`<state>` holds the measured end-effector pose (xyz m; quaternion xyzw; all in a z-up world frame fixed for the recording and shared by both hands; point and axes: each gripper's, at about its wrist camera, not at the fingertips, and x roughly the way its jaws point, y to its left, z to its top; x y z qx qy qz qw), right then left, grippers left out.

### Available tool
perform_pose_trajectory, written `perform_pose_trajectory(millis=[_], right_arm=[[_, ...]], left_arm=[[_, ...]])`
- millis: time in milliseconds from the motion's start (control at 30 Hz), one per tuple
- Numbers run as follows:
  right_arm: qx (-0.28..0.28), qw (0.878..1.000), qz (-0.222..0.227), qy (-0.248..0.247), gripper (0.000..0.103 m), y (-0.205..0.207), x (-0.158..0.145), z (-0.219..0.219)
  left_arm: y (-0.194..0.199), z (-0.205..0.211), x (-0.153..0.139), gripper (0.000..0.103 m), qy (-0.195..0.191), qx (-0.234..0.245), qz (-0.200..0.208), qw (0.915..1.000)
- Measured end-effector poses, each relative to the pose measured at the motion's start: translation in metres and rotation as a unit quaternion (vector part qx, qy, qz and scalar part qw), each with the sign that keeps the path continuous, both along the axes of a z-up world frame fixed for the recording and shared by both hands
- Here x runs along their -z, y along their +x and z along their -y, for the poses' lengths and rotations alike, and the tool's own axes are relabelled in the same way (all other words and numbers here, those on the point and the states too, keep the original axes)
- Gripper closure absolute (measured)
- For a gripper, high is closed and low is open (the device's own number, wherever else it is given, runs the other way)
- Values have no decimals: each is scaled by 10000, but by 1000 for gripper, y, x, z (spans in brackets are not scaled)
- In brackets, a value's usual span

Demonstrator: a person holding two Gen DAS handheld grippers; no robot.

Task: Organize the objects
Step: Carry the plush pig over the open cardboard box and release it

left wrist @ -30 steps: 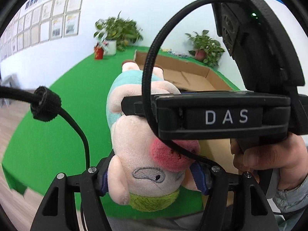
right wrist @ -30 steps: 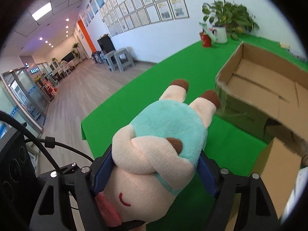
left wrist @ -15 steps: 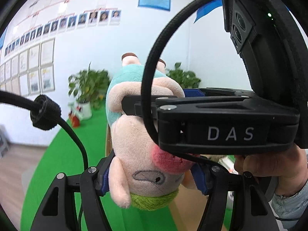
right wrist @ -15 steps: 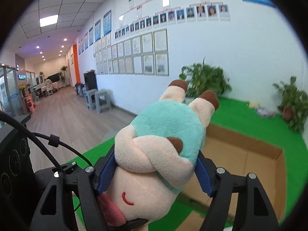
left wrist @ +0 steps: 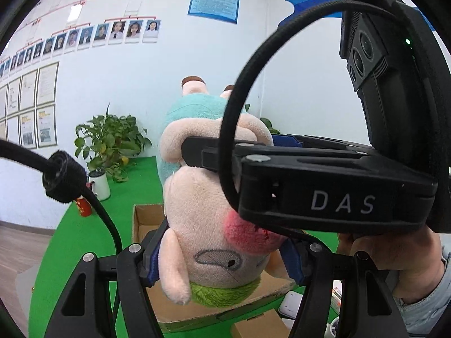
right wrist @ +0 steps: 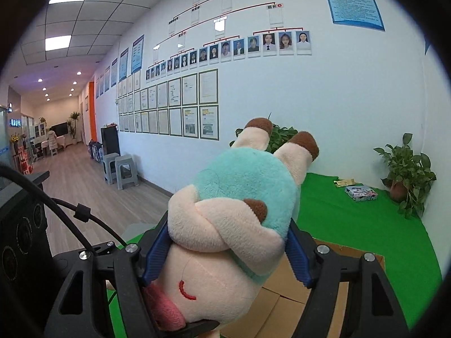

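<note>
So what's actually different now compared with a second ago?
Both grippers have tipped upward together, lifting the plush pig: the views now show mostly wall, and the cardboard box sits low beneath the toy. The grasp has not changed: the left gripper and the right gripper still clamp the pig, which is still upside down.

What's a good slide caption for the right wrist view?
Right gripper clamps a pink plush pig in teal shirt above an open cardboard box.

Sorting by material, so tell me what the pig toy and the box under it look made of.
Pig toy: soft plush fabric, judging by its fuzzy matte nap and stitched mouth; filling unseen. Box: apparently plain brown cardboard, matte, with folded flaps and raw edges.
</note>
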<state>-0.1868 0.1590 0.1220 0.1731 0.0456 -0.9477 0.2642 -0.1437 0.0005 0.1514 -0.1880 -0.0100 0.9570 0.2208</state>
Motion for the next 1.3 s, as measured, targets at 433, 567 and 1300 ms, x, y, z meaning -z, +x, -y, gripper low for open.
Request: perform_pose_trajectory(millis=[433,567,1300], right_arm=[[-45,9940,1076,-166,31,-64,64,-12],[-188,9891,1405,-387,31,-81,83,-12],[-575,9614,2646,-497,31,-118,182,18]], left_arm=[[-85,-31,54,39,-143,-38,1236,9922],[-89,-31,80,39,-188,-184,1427,9894],[-127,63,216,33,-459,-881,2910,9516]])
